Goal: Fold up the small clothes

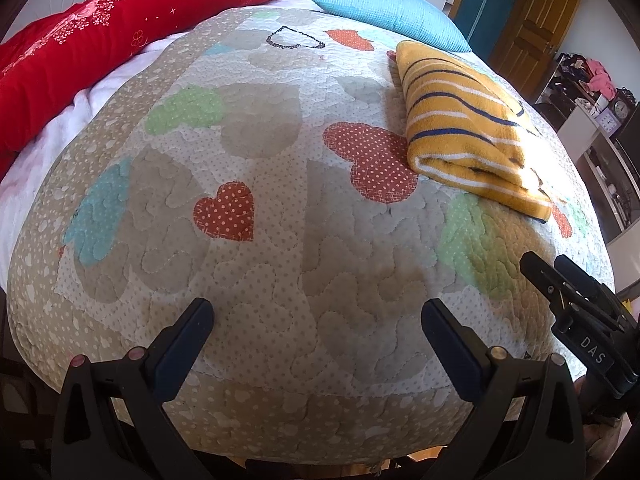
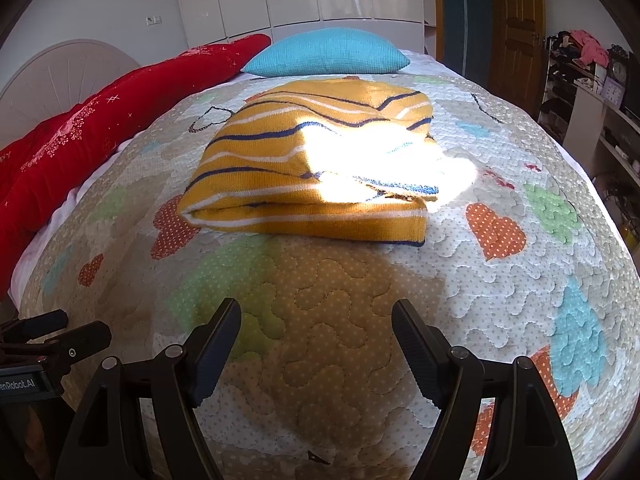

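Observation:
A small yellow knit garment (image 2: 308,168) with white and navy stripes lies folded into a thick bundle on the heart-patterned quilt (image 2: 340,320). It also shows at the right in the left wrist view (image 1: 468,128). My right gripper (image 2: 316,320) is open and empty, hovering over the quilt in front of the garment, apart from it. My left gripper (image 1: 318,316) is open and empty over bare quilt (image 1: 260,272), left of the garment. The right gripper (image 1: 560,276) shows at the right edge of the left wrist view, and the left gripper (image 2: 60,332) at the left edge of the right wrist view.
A long red pillow (image 1: 100,44) lies along the left side of the bed and a turquoise pillow (image 2: 328,56) at the far end. Shelves with clutter (image 2: 592,92) and a wooden door (image 2: 516,24) stand to the right.

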